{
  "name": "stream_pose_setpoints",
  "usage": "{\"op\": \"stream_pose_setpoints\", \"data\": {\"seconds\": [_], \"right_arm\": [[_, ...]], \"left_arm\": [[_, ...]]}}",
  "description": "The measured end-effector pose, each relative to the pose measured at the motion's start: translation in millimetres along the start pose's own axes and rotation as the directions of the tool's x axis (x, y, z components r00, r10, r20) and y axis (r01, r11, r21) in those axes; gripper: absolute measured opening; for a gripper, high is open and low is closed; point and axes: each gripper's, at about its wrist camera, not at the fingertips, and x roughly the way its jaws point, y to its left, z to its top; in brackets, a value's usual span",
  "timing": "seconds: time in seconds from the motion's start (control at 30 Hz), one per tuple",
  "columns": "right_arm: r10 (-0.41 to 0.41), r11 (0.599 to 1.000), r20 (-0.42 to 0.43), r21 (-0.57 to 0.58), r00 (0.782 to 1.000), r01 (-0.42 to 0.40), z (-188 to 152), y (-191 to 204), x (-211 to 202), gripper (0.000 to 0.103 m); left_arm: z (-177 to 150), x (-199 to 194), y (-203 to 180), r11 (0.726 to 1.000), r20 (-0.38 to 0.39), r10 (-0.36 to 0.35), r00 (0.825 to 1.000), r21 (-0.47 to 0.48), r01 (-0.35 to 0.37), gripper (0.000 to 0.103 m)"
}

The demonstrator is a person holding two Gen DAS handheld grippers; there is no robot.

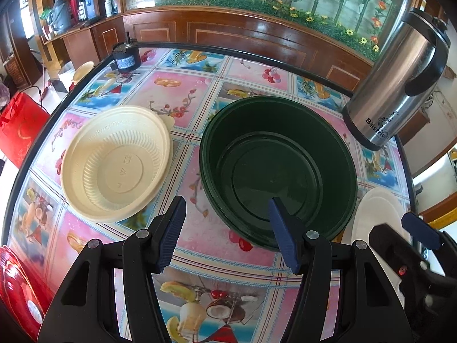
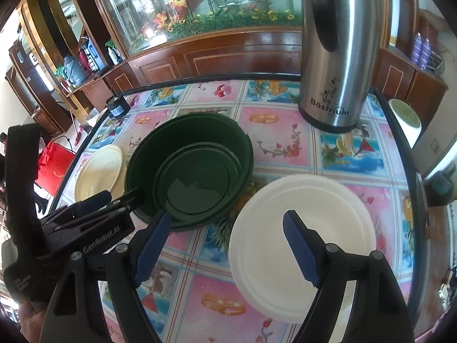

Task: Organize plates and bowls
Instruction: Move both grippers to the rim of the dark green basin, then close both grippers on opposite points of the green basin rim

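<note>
A dark green bowl (image 1: 278, 168) stands on the patterned table; it also shows in the right wrist view (image 2: 190, 171). A cream ribbed bowl (image 1: 117, 163) sits to its left, seen too in the right wrist view (image 2: 98, 170). A white plate (image 2: 302, 243) lies to the right of the green bowl, partly visible in the left wrist view (image 1: 377, 217). My left gripper (image 1: 225, 217) is open and empty, its jaws astride the green bowl's near rim. My right gripper (image 2: 225, 228) is open and empty, one finger over the white plate's near left part.
A steel thermos jug (image 1: 400, 85) stands at the table's far right, also in the right wrist view (image 2: 334, 57). A small black motor-like object (image 1: 125, 55) sits at the far left corner. A red object (image 1: 17, 285) lies at the near left edge. A wooden cabinet stands behind.
</note>
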Motion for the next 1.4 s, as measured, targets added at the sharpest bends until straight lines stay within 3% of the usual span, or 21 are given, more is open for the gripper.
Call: {"op": "stream_pose_setpoints", "data": {"seconds": [0.5, 0.83, 1.03, 1.07, 1.1, 1.13, 1.2, 1.23, 1.27, 1.37, 1.4], "right_arm": [[-0.016, 1.0, -0.013, 0.001, 1.0, 0.016, 41, -16, 35, 0.081], [0.018, 0.999, -0.084, -0.04, 0.996, -0.021, 68, -21, 78, 0.081], [-0.001, 0.995, -0.116, -0.095, 0.993, -0.01, 76, -19, 101, 0.08], [0.003, 0.995, -0.12, -0.099, 0.993, -0.015, 77, -19, 104, 0.076], [0.007, 0.995, -0.124, -0.098, 0.992, -0.019, 77, -20, 105, 0.06], [0.012, 0.995, -0.139, -0.092, 0.99, -0.025, 76, -21, 109, 0.033], [0.021, 0.996, -0.161, -0.079, 0.987, -0.034, 75, -24, 115, 0.014], [0.026, 0.997, -0.17, -0.069, 0.985, -0.039, 73, -25, 117, 0.012], [0.034, 0.997, -0.171, -0.064, 0.985, -0.045, 72, -26, 116, 0.011], [0.066, 0.996, -0.154, -0.054, 0.986, -0.075, 65, -23, 106, 0.01], [0.063, 0.996, -0.146, -0.055, 0.987, -0.071, 65, -22, 104, 0.01]], "left_arm": [[3, 20, -3, 0.999, -0.041, 0.019, 0.999, -0.043, -0.021, 0.061], [4, 35, -3, 0.998, -0.073, 0.034, 0.997, -0.054, -0.038, 0.061], [6, 47, -5, 0.997, -0.1, 0.031, 0.994, -0.064, -0.037, 0.061], [7, 48, -6, 0.997, -0.104, 0.029, 0.994, -0.064, -0.036, 0.061], [7, 51, -7, 0.998, -0.111, 0.031, 0.993, -0.058, -0.037, 0.061], [7, 53, -9, 0.998, -0.116, 0.029, 0.993, -0.051, -0.036, 0.061], [6, 52, -10, 0.999, -0.105, 0.003, 0.994, -0.045, -0.008, 0.06], [6, 50, -9, 0.999, -0.095, 0.008, 0.995, -0.04, -0.011, 0.059], [6, 50, -10, 0.999, -0.092, 0.009, 0.996, -0.034, -0.012, 0.05], [6, 50, -8, 1.0, -0.101, 0.023, 0.995, -0.017, -0.024, 0.044], [5, 49, -6, 1.0, -0.098, 0.026, 0.995, -0.014, -0.028, 0.037]]}}
